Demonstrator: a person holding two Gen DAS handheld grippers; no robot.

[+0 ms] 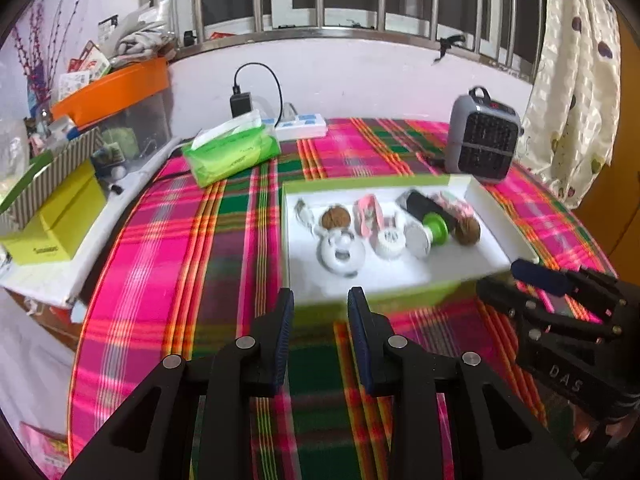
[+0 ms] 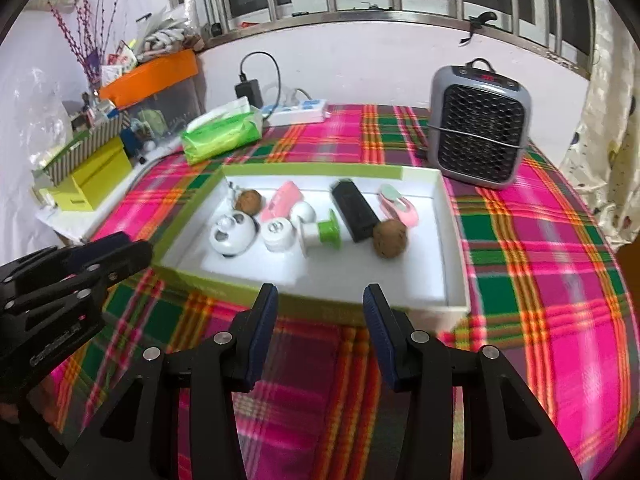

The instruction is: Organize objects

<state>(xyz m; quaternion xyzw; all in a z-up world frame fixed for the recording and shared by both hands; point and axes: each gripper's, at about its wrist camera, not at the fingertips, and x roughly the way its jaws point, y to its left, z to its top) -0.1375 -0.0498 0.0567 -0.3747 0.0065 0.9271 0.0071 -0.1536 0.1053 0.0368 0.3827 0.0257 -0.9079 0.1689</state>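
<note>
My left gripper (image 1: 320,300): I am holding it over the plaid tablecloth (image 1: 180,240), its jaws standing apart with nothing between them, just short of the tray's near wall.
My right gripper (image 2: 320,298): I am holding it spread too, nothing gripped, pointing at the near wall of the tray (image 2: 454,240).
Tray contents: two brown balls (image 2: 390,238), a black block (image 2: 356,210), a green-and-white spool (image 2: 322,234), pink pieces (image 2: 282,200) and white round pieces (image 2: 234,236) are all lying inside the white tray.
Behind the tray: a grey heater (image 2: 478,122) is standing at the far right, a green tissue pack (image 2: 222,134) is lying at the far left.
</note>
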